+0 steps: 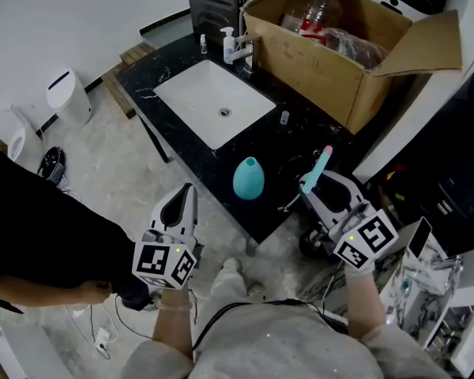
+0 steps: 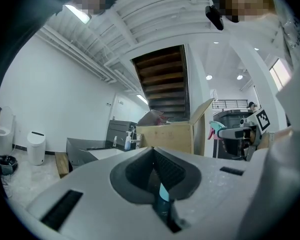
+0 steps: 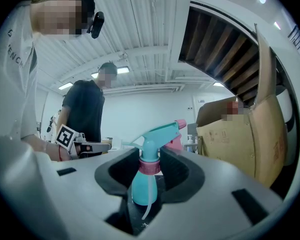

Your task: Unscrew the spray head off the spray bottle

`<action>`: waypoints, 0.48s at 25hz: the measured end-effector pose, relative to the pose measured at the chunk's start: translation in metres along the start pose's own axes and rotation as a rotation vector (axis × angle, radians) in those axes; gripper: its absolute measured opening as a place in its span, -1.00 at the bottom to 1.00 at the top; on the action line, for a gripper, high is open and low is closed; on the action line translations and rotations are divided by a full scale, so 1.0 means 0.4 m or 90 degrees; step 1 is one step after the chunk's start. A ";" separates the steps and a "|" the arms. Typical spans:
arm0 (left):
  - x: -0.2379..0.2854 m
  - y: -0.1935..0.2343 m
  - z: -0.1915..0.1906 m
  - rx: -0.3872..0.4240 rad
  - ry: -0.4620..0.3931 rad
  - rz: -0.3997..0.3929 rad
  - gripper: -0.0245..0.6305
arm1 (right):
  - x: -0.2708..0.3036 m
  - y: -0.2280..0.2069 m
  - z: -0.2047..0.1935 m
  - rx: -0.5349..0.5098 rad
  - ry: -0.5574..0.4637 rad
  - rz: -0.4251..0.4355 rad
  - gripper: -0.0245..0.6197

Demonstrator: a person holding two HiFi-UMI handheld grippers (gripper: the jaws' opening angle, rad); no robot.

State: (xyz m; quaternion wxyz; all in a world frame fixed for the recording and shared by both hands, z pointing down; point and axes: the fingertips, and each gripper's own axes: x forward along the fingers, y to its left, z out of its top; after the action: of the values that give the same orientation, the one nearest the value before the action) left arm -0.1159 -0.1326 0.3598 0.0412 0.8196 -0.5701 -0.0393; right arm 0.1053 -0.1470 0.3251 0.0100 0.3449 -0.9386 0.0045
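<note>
On the black marble desk (image 1: 304,136) stands the teal plastic bottle (image 1: 249,178), headless; right tongs (image 3: 150,181) grip the teal-and-pink spray head (image 3: 157,134), left tongs (image 2: 157,184) closed, empty. Unscrewing looks complete.

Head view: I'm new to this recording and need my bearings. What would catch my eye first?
The teal spray bottle stands headless on the black counter, near the white sink. Its spray head, teal with a pink nozzle, sticks up from the right gripper, clamped on it right of the bottle. The left gripper hangs shut and empty off the counter's near edge; an open cardboard box sits at the far right.
</note>
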 end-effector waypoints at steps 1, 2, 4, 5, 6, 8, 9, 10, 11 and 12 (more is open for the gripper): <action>-0.003 -0.004 -0.001 0.001 0.001 -0.004 -0.91 | -0.002 0.004 0.000 0.001 -0.003 0.002 -0.50; -0.004 -0.009 -0.002 0.002 0.003 -0.008 -0.91 | -0.004 0.007 -0.001 0.003 -0.005 0.004 -0.50; -0.005 -0.016 -0.004 0.003 0.005 -0.011 -0.91 | -0.009 0.009 -0.002 0.004 -0.007 0.005 -0.50; -0.005 -0.019 -0.005 0.004 0.006 -0.011 -0.91 | -0.010 0.009 -0.004 0.004 -0.006 0.005 -0.50; -0.005 -0.022 -0.006 0.005 0.006 -0.012 -0.91 | -0.012 0.010 -0.006 0.004 -0.005 0.004 -0.50; -0.007 -0.029 -0.007 0.005 0.004 -0.016 -0.91 | -0.016 0.010 -0.008 0.004 -0.007 0.004 -0.50; -0.008 -0.035 -0.007 0.005 0.003 -0.020 -0.91 | -0.018 0.011 -0.007 0.004 -0.008 0.005 -0.50; -0.009 -0.040 -0.007 0.005 0.003 -0.022 -0.91 | -0.020 0.011 -0.005 0.004 -0.009 0.006 -0.50; -0.010 -0.044 -0.007 0.005 0.003 -0.023 -0.91 | -0.022 0.012 -0.004 0.005 -0.009 0.007 -0.50; -0.012 -0.047 -0.008 0.007 0.004 -0.023 -0.91 | -0.024 0.013 -0.003 0.005 -0.010 0.008 -0.50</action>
State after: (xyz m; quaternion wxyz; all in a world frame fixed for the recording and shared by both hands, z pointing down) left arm -0.0996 -0.1214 0.3610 0.0378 0.8303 -0.5550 -0.0341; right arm 0.1093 -0.1369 0.3261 0.0012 0.3390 -0.9408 0.0052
